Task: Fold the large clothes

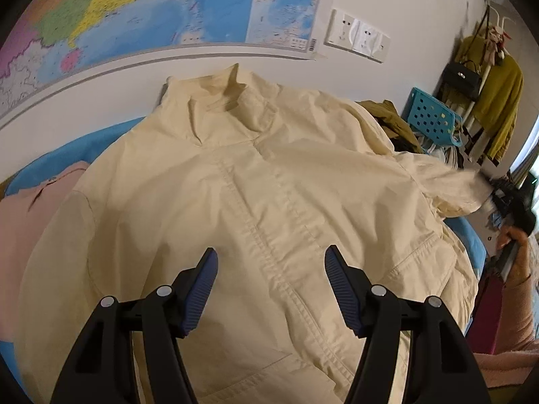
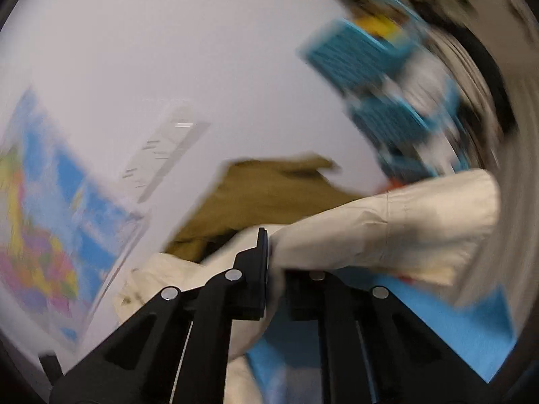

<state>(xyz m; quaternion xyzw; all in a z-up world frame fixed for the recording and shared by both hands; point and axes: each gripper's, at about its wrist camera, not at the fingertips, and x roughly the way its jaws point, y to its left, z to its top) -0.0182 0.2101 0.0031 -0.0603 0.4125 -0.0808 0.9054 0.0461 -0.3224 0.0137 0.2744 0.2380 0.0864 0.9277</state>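
Spread across a blue bed surface [image 1: 27, 171], filling the centre of the left wrist view: a large cream jacket [image 1: 269, 185], front up, collar [image 1: 219, 91] toward the upper middle of the frame under a wall map [image 1: 134, 10]. Judged soft, limp and fairly light, with thick woven cloth likely to crease and slide rather than hold a shape; best gripped at seams, hem or cuff, where layers bunch and give the pads something to bite. Partly hidden beneath its left edge, a pink garment [image 1: 23, 222]; past its upper right shoulder, an olive garment [image 1: 387, 114] and a blue perforated basket [image 1: 431, 118].

Lower centre of that view: left gripper [image 1: 271, 261], jaws spread wide, holding nothing, hovering over the front placket [image 1: 262, 232], which runs between the two fingertips.

Right wrist view (heavily blurred by motion): right gripper [image 2: 269, 252], jaws pressed together and pinching the jacket's sleeve [image 2: 404, 225], cuff end trailing toward the right of the frame, lifted off the blue surface. Seen from the left view, same sleeve stretched out at the right edge.
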